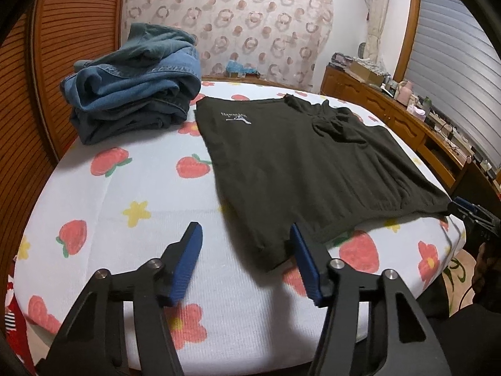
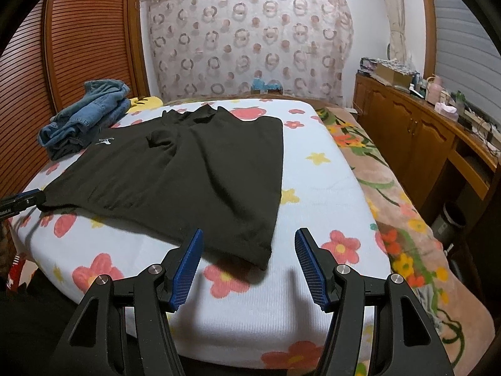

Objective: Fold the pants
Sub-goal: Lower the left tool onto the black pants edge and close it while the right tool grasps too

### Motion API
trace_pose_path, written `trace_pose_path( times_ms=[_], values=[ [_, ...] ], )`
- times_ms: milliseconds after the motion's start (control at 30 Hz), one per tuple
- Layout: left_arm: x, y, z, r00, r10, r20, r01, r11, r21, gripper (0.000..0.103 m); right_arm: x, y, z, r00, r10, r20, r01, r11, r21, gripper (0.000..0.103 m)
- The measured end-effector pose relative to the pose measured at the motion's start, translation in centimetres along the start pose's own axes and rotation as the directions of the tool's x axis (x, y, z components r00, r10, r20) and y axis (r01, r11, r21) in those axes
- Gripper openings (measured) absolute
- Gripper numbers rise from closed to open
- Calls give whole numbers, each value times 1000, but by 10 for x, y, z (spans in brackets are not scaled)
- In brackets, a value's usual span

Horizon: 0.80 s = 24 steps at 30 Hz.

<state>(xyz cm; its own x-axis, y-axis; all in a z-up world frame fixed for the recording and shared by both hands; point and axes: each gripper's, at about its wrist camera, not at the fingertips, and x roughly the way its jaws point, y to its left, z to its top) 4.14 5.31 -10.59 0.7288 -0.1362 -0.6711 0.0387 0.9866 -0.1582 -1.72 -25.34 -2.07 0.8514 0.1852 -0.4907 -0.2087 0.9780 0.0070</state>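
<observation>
Black pants (image 1: 288, 169) with a small white logo lie flat on the strawberry-print bed (image 1: 150, 188). My left gripper (image 1: 245, 235) is open and empty, just above the pants' near left corner. In the right wrist view the pants (image 2: 188, 172) spread across the bed (image 2: 319, 194), and my right gripper (image 2: 249, 239) is open and empty above their near right corner. The right gripper also shows at the far right of the left wrist view (image 1: 469, 216). The left gripper's tip shows at the left edge of the right wrist view (image 2: 22, 200).
A pile of folded blue jeans (image 1: 134, 84) sits at the bed's far left corner, also in the right wrist view (image 2: 84, 112). A wooden louvred wardrobe (image 1: 62, 47) stands left. A wooden dresser (image 2: 422, 134) with clutter stands right. A floral blanket (image 2: 391, 194) lies along the bed's right side.
</observation>
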Motion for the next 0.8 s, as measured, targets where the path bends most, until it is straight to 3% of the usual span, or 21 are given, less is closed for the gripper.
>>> trace_pose_path(
  times_ms=[100,233,467,800],
  values=[
    [4,-2,-2,1000,-4,-18,4,1000,10,49,0,-1,-1,1000,-4,-20,4,1000,-15,51],
    [5,-4,-4,1000,-8,-22,8,1000,24,41,3,-5,0,1000,-9,-27,9,1000,-9,51],
    [4,-11,-4,998,-46,-32,47,998,49,17,8,-12,1,999,-2,-47,2,1000,2,51],
    [-13,-17,3,998,-69,-7,70,995,78,12,13,-16,3,997,21,-74,-20,1000,17,46]
  ],
)
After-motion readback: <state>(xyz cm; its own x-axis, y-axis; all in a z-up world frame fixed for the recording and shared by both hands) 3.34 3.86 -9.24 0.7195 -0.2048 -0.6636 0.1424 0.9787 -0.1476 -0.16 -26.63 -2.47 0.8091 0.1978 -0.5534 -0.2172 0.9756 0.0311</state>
